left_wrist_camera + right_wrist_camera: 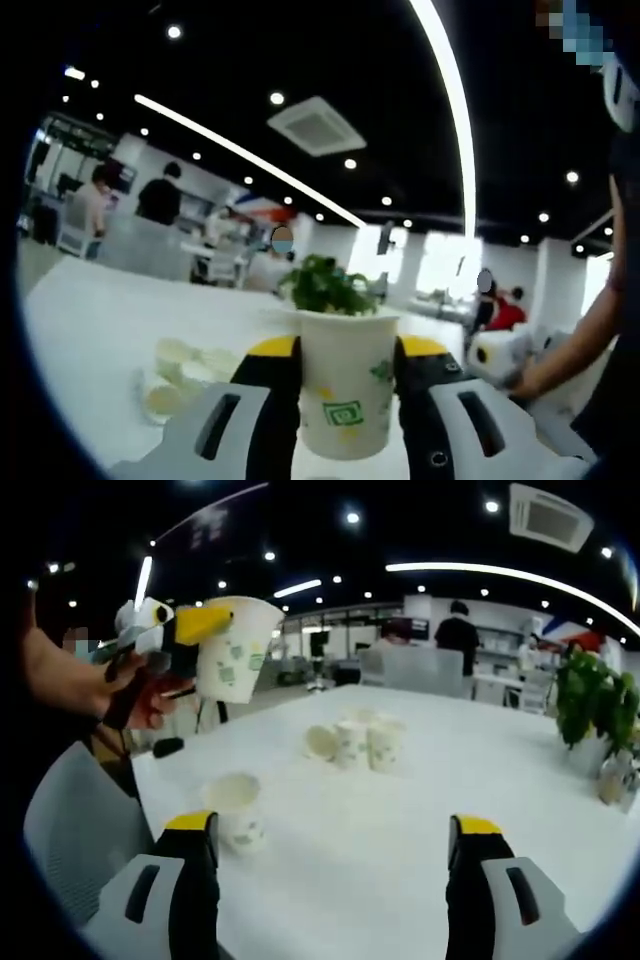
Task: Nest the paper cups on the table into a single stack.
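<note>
Left gripper (pixel 348 390): its two yellow-tipped jaws are pinching a paper cup (pixel 345 385) from both sides.
Held cup: it stands upright between the jaws, white with green squares on it. In the right gripper view the same left gripper (pixel 195 630) holds that cup (pixel 232 648) up in the air, past the near edge of the tabletop, with a hand (pixel 85 685) around the handle.
Right gripper (pixel 335 865): its jaws are spread wide apart with nothing between them, low over the near part of the table (pixel 480 780).
Single cup (pixel 238 812): it stands upright on the tabletop, just beside the right gripper's left jaw, near the near edge.
Group of cups (pixel 355 742): three sit close together around the middle of the tabletop, well apart from both grippers; one seems to lie on its side.
Plant (pixel 592 705): green leaves at the far right edge of the tabletop.
</note>
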Available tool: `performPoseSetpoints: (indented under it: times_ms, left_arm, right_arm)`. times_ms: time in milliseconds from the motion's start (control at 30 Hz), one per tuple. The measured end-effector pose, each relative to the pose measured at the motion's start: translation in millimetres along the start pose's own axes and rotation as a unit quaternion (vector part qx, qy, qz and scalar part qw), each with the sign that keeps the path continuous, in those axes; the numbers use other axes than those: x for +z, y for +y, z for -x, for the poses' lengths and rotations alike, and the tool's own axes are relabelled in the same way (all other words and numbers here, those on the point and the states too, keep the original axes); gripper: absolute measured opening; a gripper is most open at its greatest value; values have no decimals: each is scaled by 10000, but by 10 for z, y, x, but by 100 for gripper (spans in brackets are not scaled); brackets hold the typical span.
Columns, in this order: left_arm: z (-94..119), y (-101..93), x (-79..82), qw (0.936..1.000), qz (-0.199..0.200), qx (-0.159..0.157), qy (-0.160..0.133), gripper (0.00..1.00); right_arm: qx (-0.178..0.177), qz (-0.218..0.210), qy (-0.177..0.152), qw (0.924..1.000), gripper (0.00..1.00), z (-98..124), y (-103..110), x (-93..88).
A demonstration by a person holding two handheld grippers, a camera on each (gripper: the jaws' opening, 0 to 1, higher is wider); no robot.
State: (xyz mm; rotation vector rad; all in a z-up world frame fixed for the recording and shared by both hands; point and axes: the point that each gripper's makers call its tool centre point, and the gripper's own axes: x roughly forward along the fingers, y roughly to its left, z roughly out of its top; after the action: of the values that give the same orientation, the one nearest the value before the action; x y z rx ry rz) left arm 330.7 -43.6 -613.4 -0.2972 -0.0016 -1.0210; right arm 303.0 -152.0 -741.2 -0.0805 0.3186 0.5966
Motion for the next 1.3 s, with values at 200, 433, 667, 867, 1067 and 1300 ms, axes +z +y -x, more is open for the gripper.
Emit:
performPoseSetpoints:
  times_ms: [200,433,667,867,1067,1300]
  left_arm:
    - [11,-54,-56,9999,-83,-38,80,34]
    - [85,57,-99,9997,35,210,-88,34]
    - [110,89,-321,9995,-14,293,117,33]
    - [126,147,-519,9987,10,381,328,33]
    - [158,209,-682,9977,-10,429,531,32]
    - [198,248,-888,9961,49,447,763,33]
  right_arm:
    - [5,4,8,10000,94,1,-1,-1]
    - [23,6,22,10000,93,4,6,-6]
    - [25,-4,26,10000,93,5,8,-14]
    - [30,-5,36,10000,93,5,12,-27]
    - [32,-9,47,10000,93,4,15,-34]
    - [12,-34,40,10000,93,2,7,-34]
